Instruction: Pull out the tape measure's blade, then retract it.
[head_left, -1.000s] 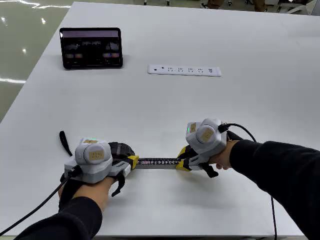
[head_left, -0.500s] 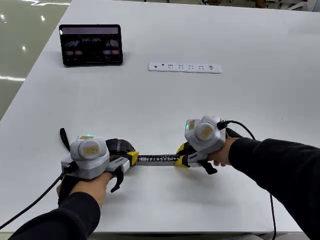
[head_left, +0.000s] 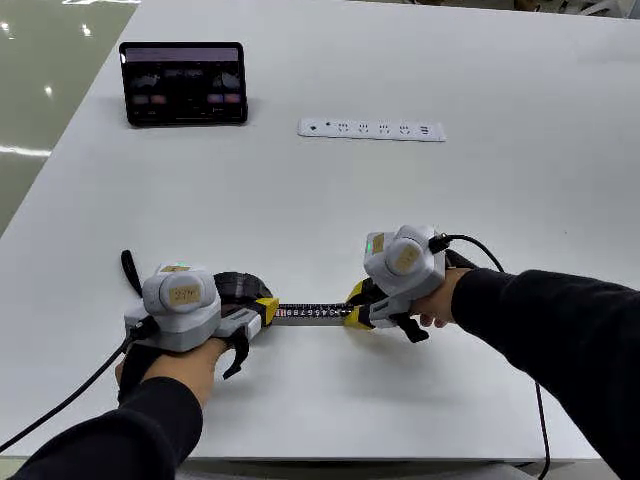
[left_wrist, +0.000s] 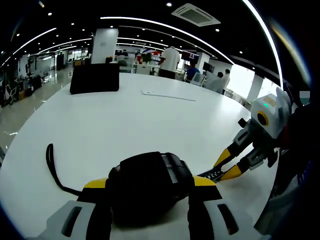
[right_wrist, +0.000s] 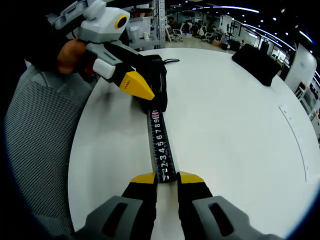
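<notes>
Near the front edge of the plain white desk (head_left: 330, 200), the left gripper (head_left: 250, 308) has its fingers (left_wrist: 96, 183) clamped on either side of the chunky black rubber-clad tape measure case (left_wrist: 150, 190). The case looks to be resting on the desk, with its black wrist strap (head_left: 128, 272) trailing off behind. The right gripper (right_wrist: 168, 178) is near it, fingers (right_wrist: 145, 178) drawn narrow and pinching the free end of the dark metal blade with white numerals (right_wrist: 160, 142). Only a short run of blade is out, lying flat and straight between the two grippers. Numerals up to about nine read in the right gripper view. I can't tell from here whether this is early pull-out or late retraction.

Doing it well, my read:
- **Case:** hold the left gripper steady with the case pressed down so it doesn't skid toward the pull.
- **Pull:** move the right gripper straight out along the blade's line, low over the desk, with no twist. A sideways drag would likely buckle the blade or slip it from the pinch.
- **Pinch:** stay firm on the tip. The blade is thin and springy and probably wants to snap home.
- **Retract:** walk the tip in under tension rather than letting go, or it may whip into the case.

The black tablet (head_left: 183, 82) and the white power strip (head_left: 371, 128) sit well apart at the far side, not in the way.
</notes>
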